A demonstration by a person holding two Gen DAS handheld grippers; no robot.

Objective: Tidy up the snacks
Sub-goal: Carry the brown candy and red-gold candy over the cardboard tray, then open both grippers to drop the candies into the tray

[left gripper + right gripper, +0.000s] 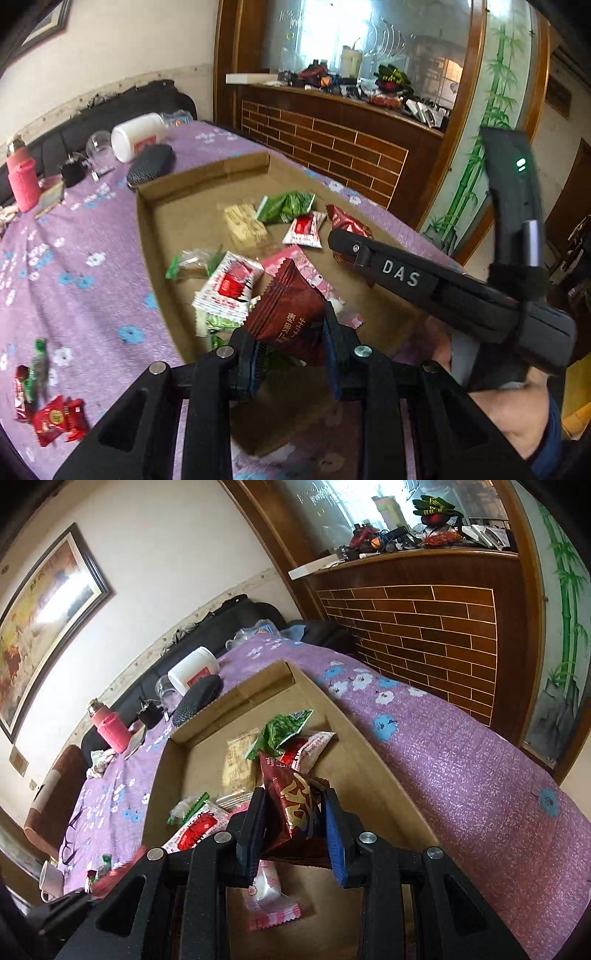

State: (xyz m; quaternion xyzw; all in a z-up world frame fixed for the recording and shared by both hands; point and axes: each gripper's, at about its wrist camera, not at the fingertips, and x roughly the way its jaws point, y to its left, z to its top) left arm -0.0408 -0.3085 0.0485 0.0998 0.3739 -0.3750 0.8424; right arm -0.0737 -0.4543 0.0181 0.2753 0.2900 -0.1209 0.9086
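Over the cardboard tray (pixel 207 177), each tool grips a packet for dropping in: left tool (pixel 291 354) a brown packet (pixel 284 314), right tool (pixel 295 830) a red packet (pixel 291 794)

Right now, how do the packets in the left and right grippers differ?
The left gripper holds a matte dark-brown packet with light printed characters; the right gripper holds a glossy red packet with gold lettering. The brown one looks flat, the red one crinkled. Both hang over the cardboard tray.
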